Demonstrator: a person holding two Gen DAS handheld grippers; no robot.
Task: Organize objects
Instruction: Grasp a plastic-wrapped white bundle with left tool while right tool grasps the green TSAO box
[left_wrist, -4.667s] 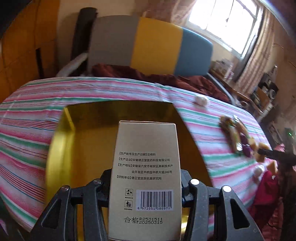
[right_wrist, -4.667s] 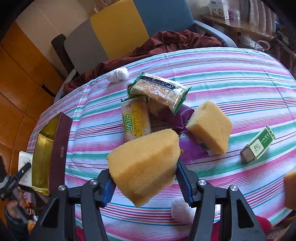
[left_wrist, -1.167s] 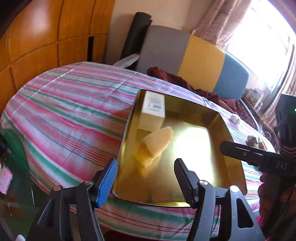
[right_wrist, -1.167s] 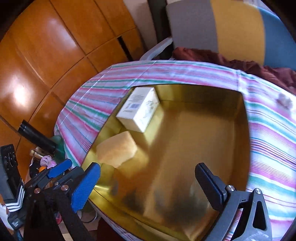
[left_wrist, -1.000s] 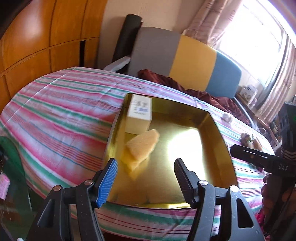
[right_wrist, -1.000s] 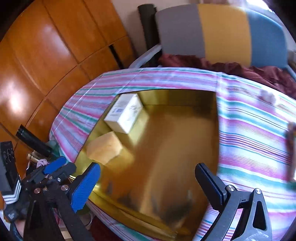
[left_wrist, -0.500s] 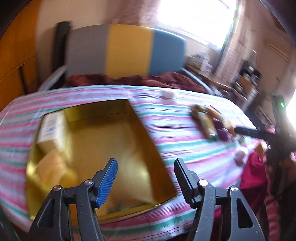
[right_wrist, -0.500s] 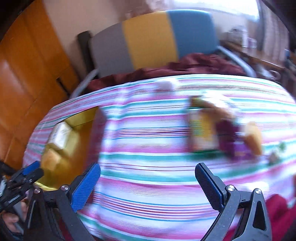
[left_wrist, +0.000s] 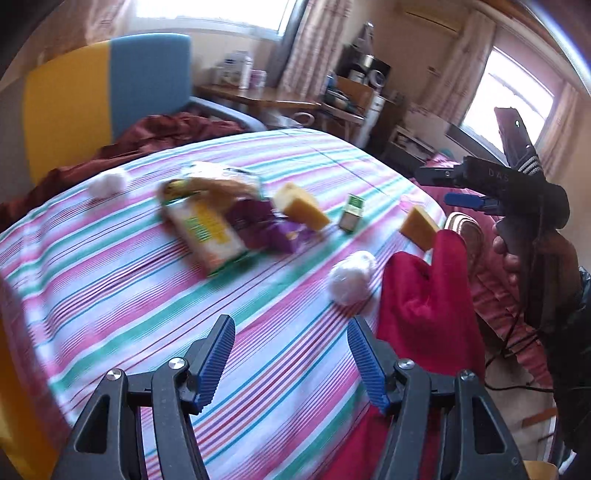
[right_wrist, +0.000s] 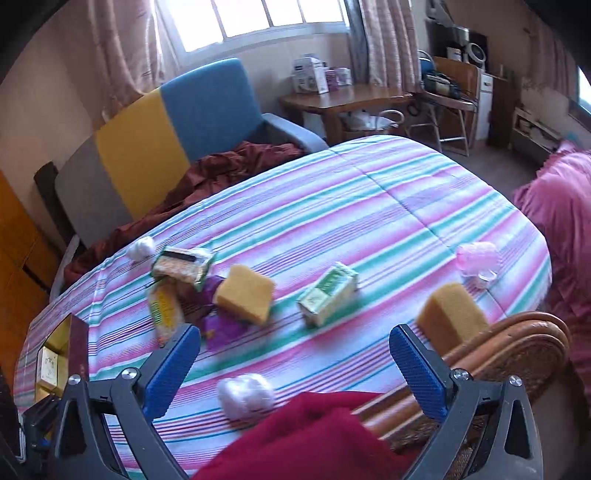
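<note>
My left gripper (left_wrist: 291, 356) is open and empty above the striped tablecloth (left_wrist: 129, 280). My right gripper (right_wrist: 295, 365) is open and empty near the table's front edge. On the cloth lie a yellow sponge (right_wrist: 245, 294), a second sponge (right_wrist: 452, 317) at the right edge, a small green box (right_wrist: 328, 294), snack packets (right_wrist: 166, 306) on a purple wrapper (right_wrist: 218, 325), and white cotton balls (right_wrist: 245, 395). The same things show in the left wrist view: sponge (left_wrist: 301, 206), green box (left_wrist: 352, 214), edge sponge (left_wrist: 419, 227), cotton ball (left_wrist: 351, 277). The gold tray (right_wrist: 59, 354) holding a white box sits at the far left.
A red cloth (right_wrist: 306, 439) hangs over a wicker chair back (right_wrist: 517, 354) at the table's front. A pink plastic cup (right_wrist: 476, 258) lies at the right edge. A striped sofa (right_wrist: 166, 140) with a maroon blanket stands behind. The right gripper's body (left_wrist: 517, 192) shows at right.
Both grippers have swung right, away from the gold tray toward the loose objects. Earlier they put a box and a sponge in the tray; both stay open.
</note>
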